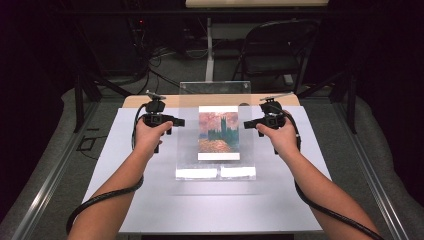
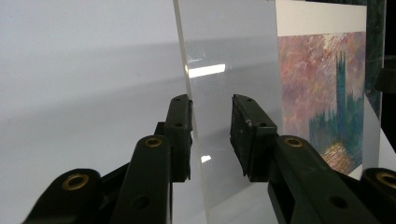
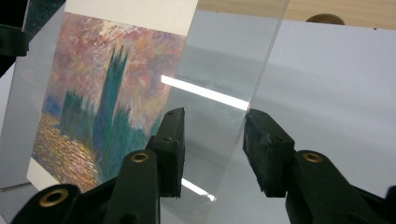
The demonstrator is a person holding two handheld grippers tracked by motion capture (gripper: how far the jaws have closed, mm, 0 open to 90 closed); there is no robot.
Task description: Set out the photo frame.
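A white table (image 1: 150,200) carries the work, and near the middle of its far edge lies a clear acrylic sheet (image 1: 187,150) over a postcard-size art print (image 1: 218,131), with a second clear panel (image 1: 215,87) standing upright at that far edge. The sheet's far end looks slightly raised, each side edge sitting between a pair of jaws. The left gripper (image 2: 211,135) stands partly open: the sheet's edge passes through the gap, close against or touching one pad, while the other pad stands plainly clear of it. The right gripper (image 3: 212,149) is likewise half-wide, the sheet's opposite edge running between its pads with a gap on both sides. To do this step well, I judge both grippers should finish closing together, squarely on the bare margins rather than over the print, and rise level and at the same pace, so the slick plate neither tilts nor slides out. The print shows towers in a pink haze over water; no brand, label or legible writing is visible anywhere.
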